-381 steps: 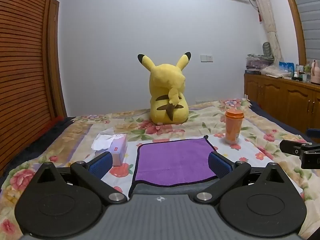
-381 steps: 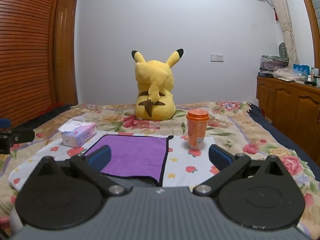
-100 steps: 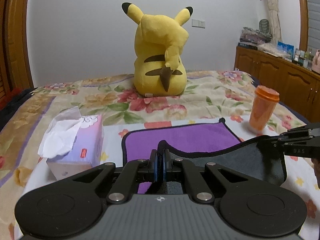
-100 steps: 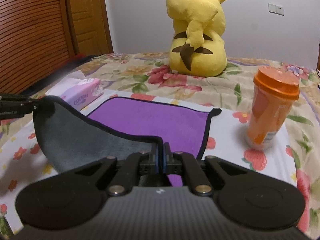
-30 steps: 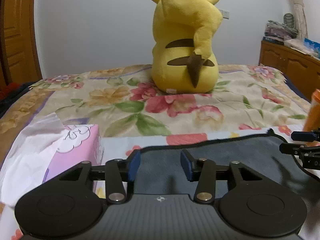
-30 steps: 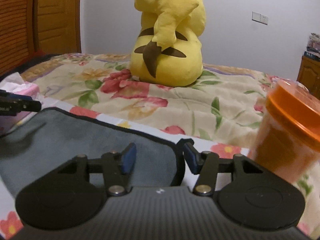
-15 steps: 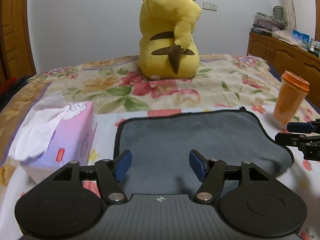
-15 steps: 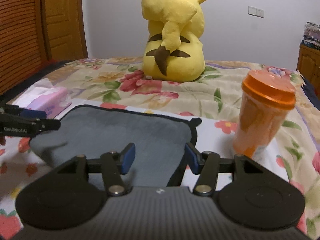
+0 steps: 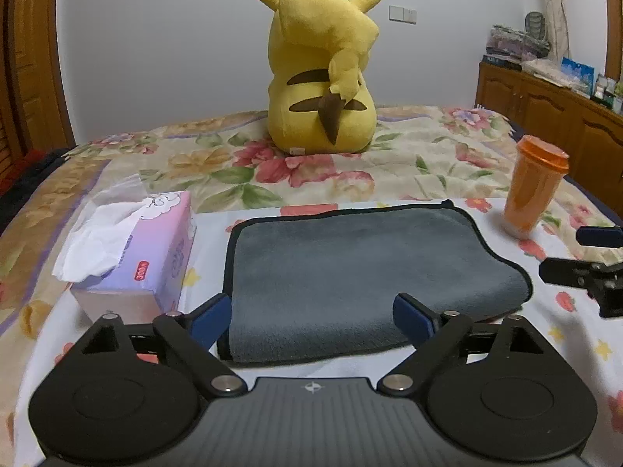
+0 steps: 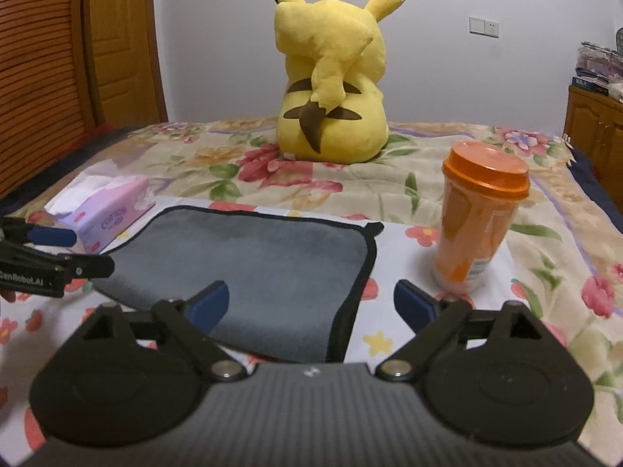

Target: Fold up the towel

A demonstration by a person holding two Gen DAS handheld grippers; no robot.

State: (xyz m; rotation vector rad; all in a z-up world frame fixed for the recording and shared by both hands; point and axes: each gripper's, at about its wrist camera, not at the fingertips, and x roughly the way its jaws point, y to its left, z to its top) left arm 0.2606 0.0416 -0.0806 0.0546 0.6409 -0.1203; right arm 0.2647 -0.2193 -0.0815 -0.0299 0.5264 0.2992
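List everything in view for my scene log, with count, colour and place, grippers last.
towel: 1, grey side up with black edging, folded, flat on the bed between the two grippers.
tissue box: 1, pink and lilac, white tissue sticking out, left of the towel.
cup: 1, orange with orange lid, upright, right of the towel.
plush toy: 1, yellow with black ear tips, sitting behind the towel, back to the cameras.
bedspread: 1, floral, under everything.
cabinet: 1, brown wood, far right.
left gripper: 1, black with blue pads, open, at the towel's near edge.
right gripper: 1, black with blue pads, open, over the towel's right edge.
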